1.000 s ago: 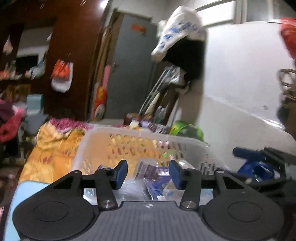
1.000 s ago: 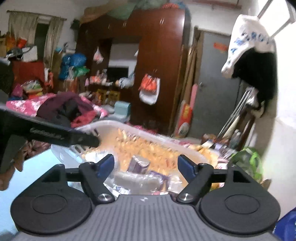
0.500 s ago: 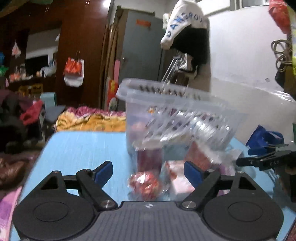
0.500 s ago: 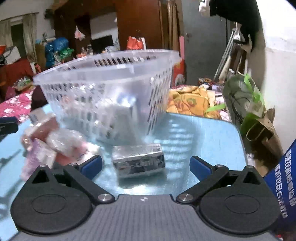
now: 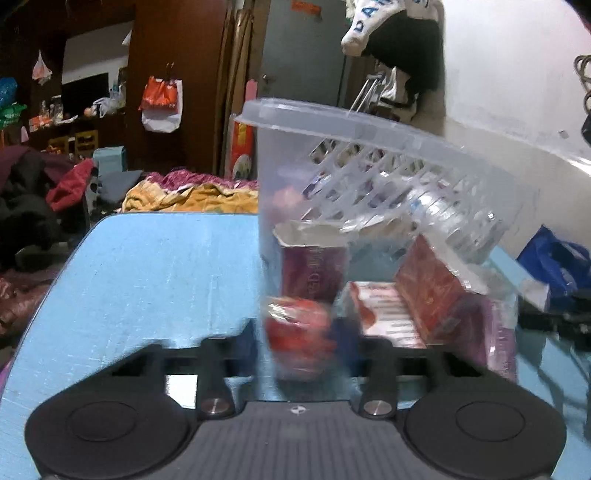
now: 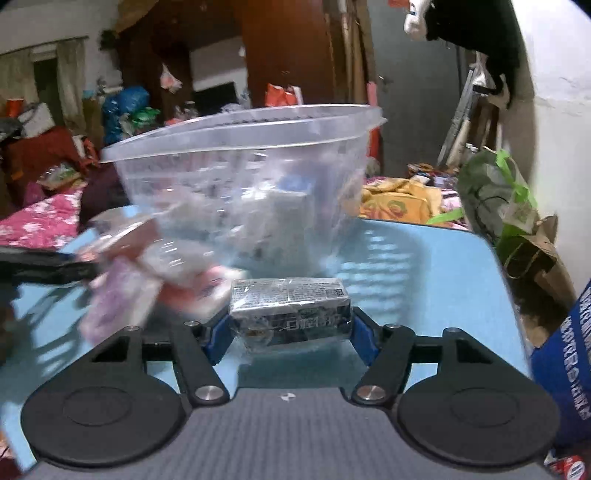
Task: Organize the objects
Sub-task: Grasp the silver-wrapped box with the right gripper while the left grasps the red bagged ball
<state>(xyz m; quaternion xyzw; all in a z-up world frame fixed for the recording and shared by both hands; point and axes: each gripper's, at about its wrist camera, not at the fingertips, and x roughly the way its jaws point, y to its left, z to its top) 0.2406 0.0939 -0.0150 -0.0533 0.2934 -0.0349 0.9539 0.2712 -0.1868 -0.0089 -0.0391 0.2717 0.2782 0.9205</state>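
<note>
A silver-and-black wrapped pack (image 6: 290, 314) lies flat between the right tongs' blue pads. A round red packet (image 5: 299, 338), blurred, sits between the left tongs' fingers.

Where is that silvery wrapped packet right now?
In the right wrist view, the silvery packet lies on the blue table, between the closing right gripper pads, just before the clear basket.

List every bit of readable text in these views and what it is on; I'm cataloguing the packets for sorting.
"口腔" and a few further blurred characters: silver-and-black packet, front face.
Fine print and a small code square on that packet's top: too small to read.
"DAN", cut off: white cloth hanging on the wall.
White characters on the blue bag: too blurred.
Lettering on the dark red carton: blurred.
</note>
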